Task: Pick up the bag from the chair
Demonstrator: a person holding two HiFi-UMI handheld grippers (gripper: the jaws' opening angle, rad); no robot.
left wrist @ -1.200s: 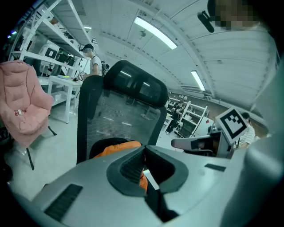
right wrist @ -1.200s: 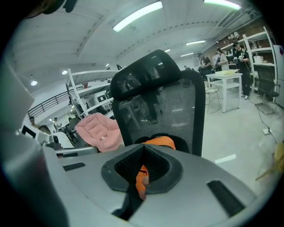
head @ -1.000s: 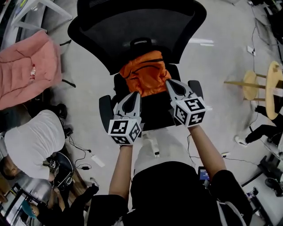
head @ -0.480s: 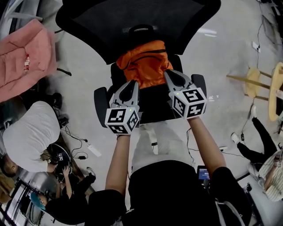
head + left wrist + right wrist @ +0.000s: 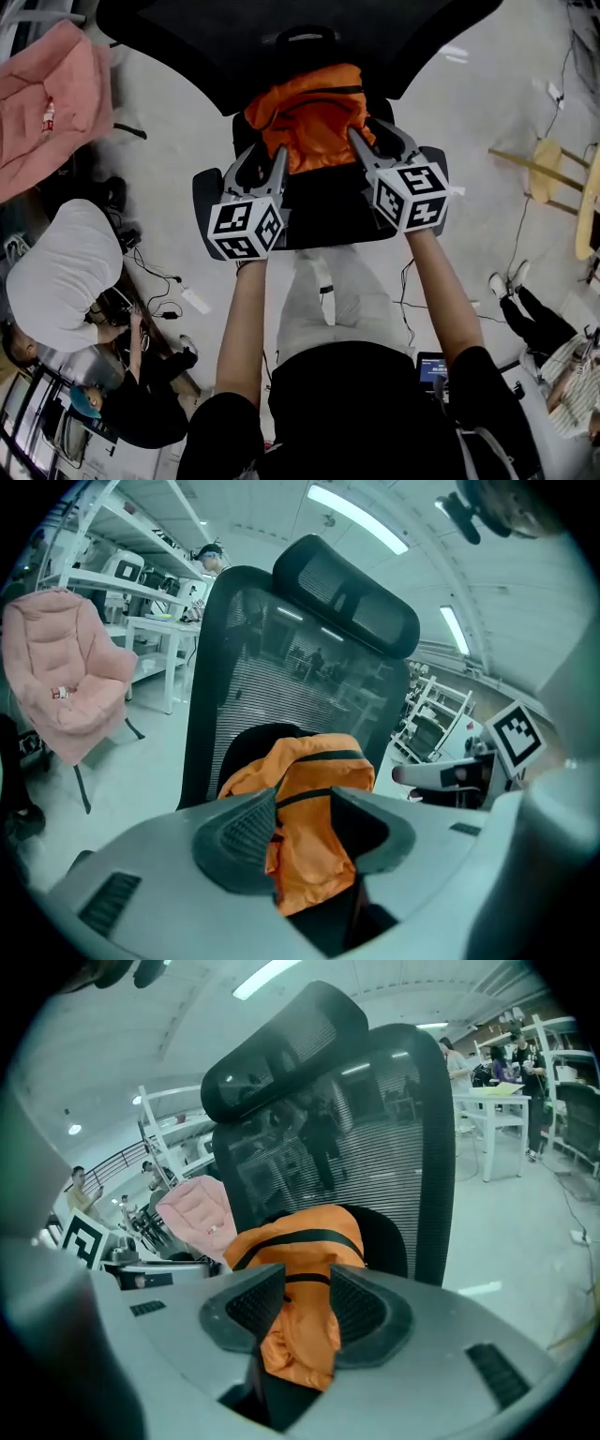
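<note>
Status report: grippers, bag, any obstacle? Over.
Both jaws just opening: left gripper, right gripper, nothing gripped. Orange bag on chair, ahead of the jaws. No obstacle seen.

one orange bag [image 5: 309,117], one black mesh chair [image 5: 187,37], one pink chair [image 5: 56,103], two hand-held grippers [image 5: 262,155] [image 5: 373,136]

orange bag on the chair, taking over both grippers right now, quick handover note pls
Left gripper: jaws have just been opening, now apart; orange bag shows in the gap, not clamped.
Right gripper: the same, jaws just been opening, no grip.
Bag sits on the chair seat against the backrest, a gripper at each near corner.
Done: approach. Left: close on the bag, lift it off.
</note>
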